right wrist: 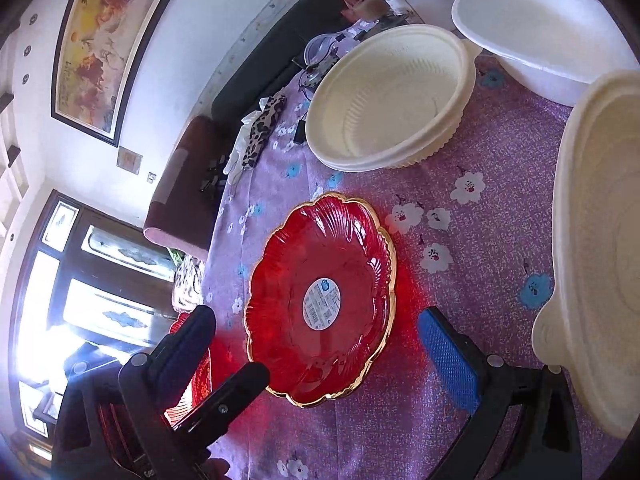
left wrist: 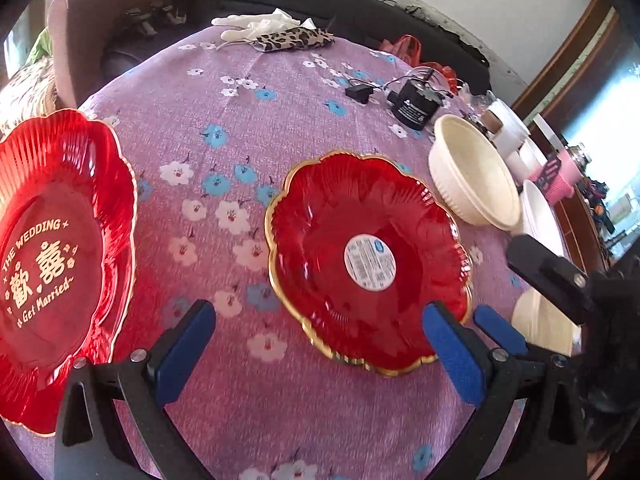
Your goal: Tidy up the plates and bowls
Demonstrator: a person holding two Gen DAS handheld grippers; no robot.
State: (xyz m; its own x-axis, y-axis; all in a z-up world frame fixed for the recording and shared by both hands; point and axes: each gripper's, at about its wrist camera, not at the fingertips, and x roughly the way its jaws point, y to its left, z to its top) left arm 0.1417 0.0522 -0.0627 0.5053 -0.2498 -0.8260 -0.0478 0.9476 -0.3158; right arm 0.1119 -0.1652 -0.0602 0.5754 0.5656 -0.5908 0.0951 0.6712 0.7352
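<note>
A red scalloped plate [left wrist: 368,256] with a gold rim is seen lying flat on the table [left wrist: 224,168], its near edge just beyond both claws. The left claw [left wrist: 320,356] is held wide apart and empty, its right finger overlapping the plate's near-right rim in the view; whether it touches cannot be told. The right claw [right wrist: 320,360] is likewise spread apart, with nothing between its blue pads. Bare cloth is left between this plate and a second red plate [left wrist: 52,256], lettered in gold, at the left table edge. To the right, a ribbed cream bowl [left wrist: 476,176] is set close beside the plate, with more pale bowls crowded beyond. A round white sticker [left wrist: 370,262] is fixed at the plate's centre. The table is covered with purple flowered cloth.
</note>
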